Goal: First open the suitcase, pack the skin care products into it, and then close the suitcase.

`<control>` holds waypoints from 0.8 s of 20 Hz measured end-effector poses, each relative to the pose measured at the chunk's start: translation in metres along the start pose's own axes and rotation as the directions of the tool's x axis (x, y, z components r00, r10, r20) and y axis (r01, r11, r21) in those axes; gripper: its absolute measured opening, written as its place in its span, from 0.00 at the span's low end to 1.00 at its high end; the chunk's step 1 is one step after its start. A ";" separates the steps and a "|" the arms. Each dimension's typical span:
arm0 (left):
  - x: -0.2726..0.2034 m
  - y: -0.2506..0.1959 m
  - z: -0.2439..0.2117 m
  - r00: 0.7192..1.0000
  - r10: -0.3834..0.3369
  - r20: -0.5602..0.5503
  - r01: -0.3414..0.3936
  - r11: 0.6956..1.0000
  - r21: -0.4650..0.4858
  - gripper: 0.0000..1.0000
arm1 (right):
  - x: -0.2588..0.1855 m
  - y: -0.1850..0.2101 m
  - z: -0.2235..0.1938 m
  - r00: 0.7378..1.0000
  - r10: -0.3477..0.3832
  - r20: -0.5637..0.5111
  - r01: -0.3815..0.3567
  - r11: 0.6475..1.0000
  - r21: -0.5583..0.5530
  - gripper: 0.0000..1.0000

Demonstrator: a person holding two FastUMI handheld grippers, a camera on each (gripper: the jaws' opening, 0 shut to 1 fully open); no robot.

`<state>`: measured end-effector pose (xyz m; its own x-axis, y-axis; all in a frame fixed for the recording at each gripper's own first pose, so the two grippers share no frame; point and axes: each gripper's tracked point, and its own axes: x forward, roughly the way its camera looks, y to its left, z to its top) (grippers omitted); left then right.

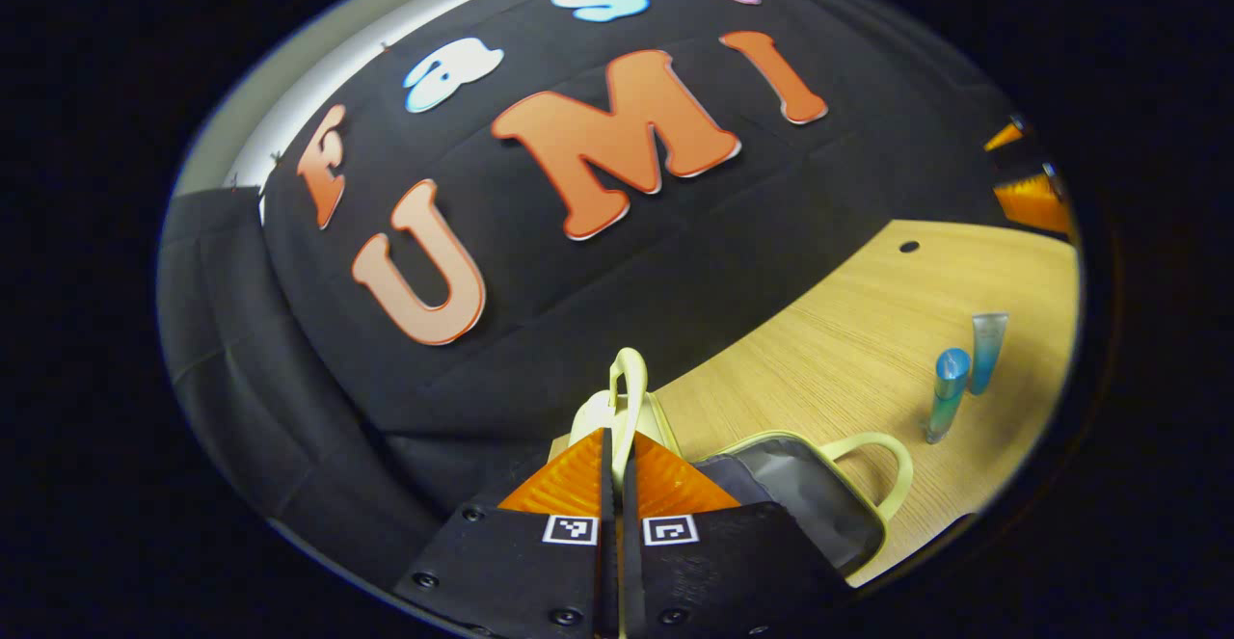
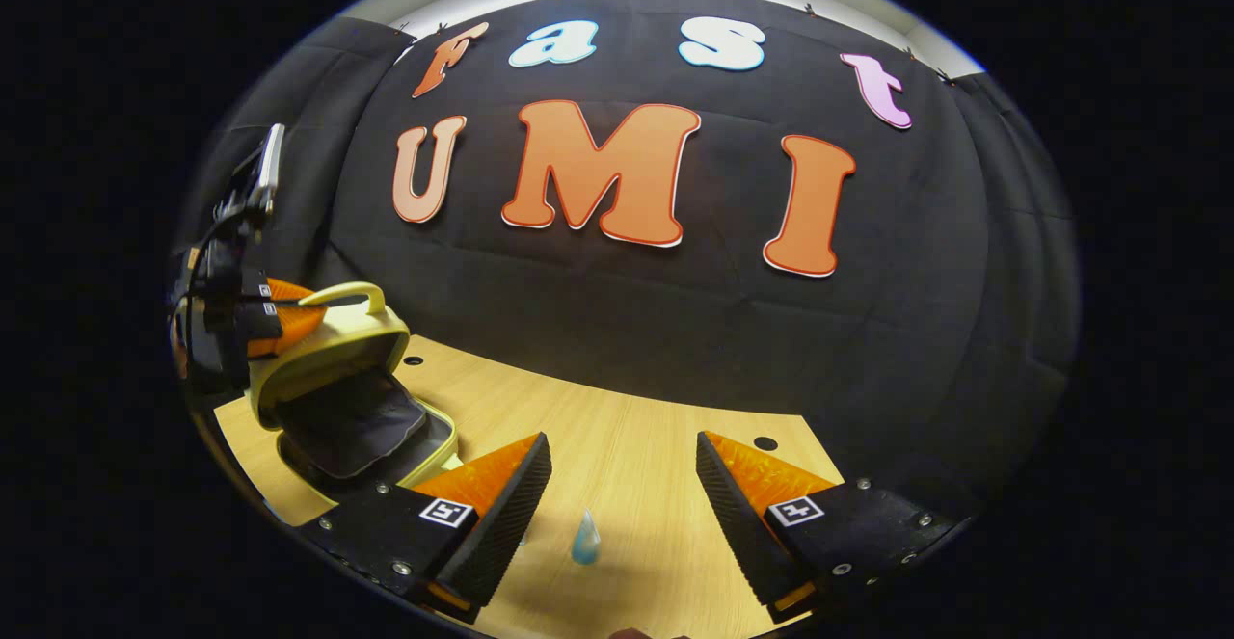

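Note:
A pale yellow suitcase (image 2: 328, 359) lies open at the table's left, its lid raised and its dark grey lining (image 2: 352, 422) showing. My left gripper (image 1: 617, 465) is shut on the lid's handle (image 1: 629, 393), also seen from the right gripper view, where the left gripper (image 2: 275, 316) holds the handle (image 2: 337, 292) up. The lower half's handle (image 1: 882, 470) lies flat on the table. Two blue skin care tubes (image 1: 950, 393) (image 1: 988, 350) stand to the right of the case. My right gripper (image 2: 622, 499) is open, with one blue tube (image 2: 585, 538) standing low between its fingers, untouched.
The wooden table (image 2: 627, 446) runs back to the black cloth wall. Small round holes (image 1: 908, 247) (image 2: 764, 443) sit in the tabletop near its rear edge. Bare wood separates the suitcase from the tubes.

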<state>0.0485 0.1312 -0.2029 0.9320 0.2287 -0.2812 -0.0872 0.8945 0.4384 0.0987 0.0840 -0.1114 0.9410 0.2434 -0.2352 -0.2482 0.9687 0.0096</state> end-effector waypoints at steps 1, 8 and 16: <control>0.002 0.011 -0.002 1.000 0.018 0.003 -0.017 0.999 -0.047 0.02 | 0.003 0.005 0.001 1.000 0.004 -0.006 -0.004 1.000 -0.001 0.96; 0.016 0.064 -0.034 0.989 0.131 -0.072 -0.145 0.958 -0.248 0.03 | 0.018 0.040 0.011 1.000 0.008 -0.010 -0.008 1.000 -0.012 0.96; 0.043 0.114 -0.095 0.976 0.114 -0.186 -0.188 0.875 -0.446 0.03 | 0.019 0.063 0.009 0.999 -0.028 -0.046 0.028 1.000 -0.004 0.96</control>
<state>0.0451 0.2799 -0.2462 0.8341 0.3969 -0.3831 -0.4082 0.9112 0.0553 0.1033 0.1498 -0.1068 0.9360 0.2137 -0.2796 -0.2227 0.9749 -0.0005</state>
